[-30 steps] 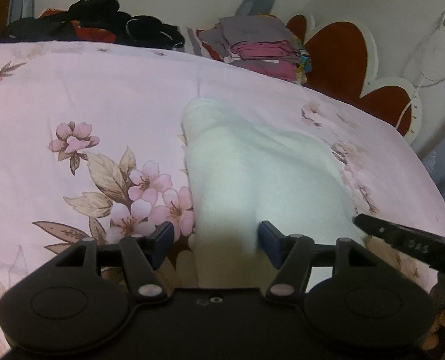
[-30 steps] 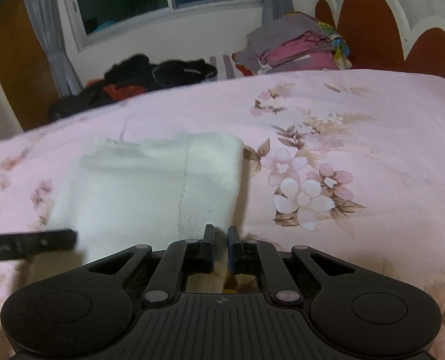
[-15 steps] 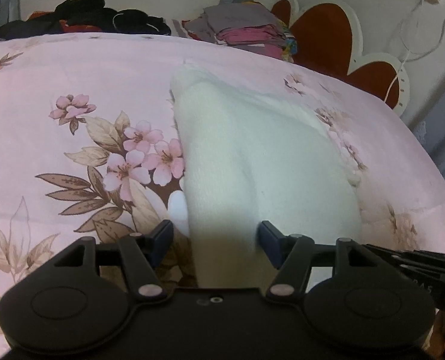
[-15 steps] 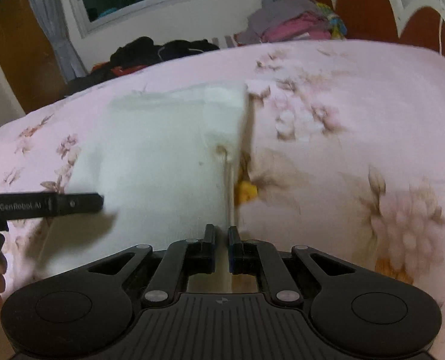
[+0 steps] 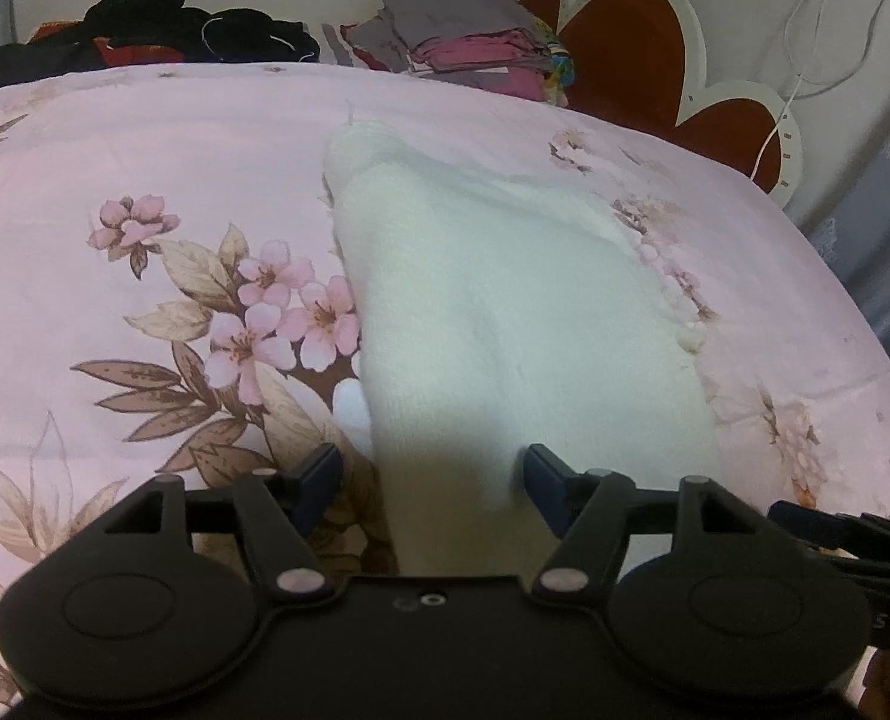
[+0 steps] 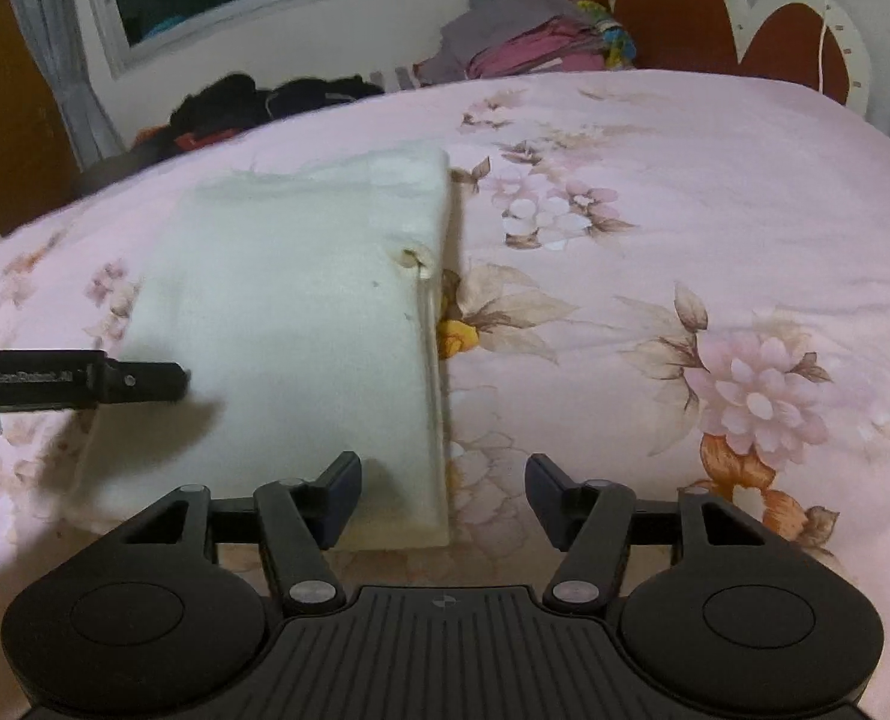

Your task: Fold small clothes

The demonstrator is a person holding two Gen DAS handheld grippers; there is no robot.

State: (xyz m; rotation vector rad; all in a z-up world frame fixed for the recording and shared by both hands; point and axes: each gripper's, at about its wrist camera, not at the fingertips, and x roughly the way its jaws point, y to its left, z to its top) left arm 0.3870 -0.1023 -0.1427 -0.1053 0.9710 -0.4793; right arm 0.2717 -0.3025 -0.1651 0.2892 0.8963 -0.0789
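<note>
Both our hand-held grippers, left (image 5: 429, 483) and right (image 6: 443, 495), gape wide over the white garment (image 6: 288, 324) on the bed (image 6: 685, 192).

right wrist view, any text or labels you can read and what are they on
"GenRobot.AI": white print on the side of the left gripper, blurred, so the reading is likely, not sure.
A small round logo on the right gripper body: too small to read.
No print shows on the white garment.

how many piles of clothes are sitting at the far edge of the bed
2: a dark heap at the far left near the window, and a folded stack beside the headboard. More may lie out of view.
</note>
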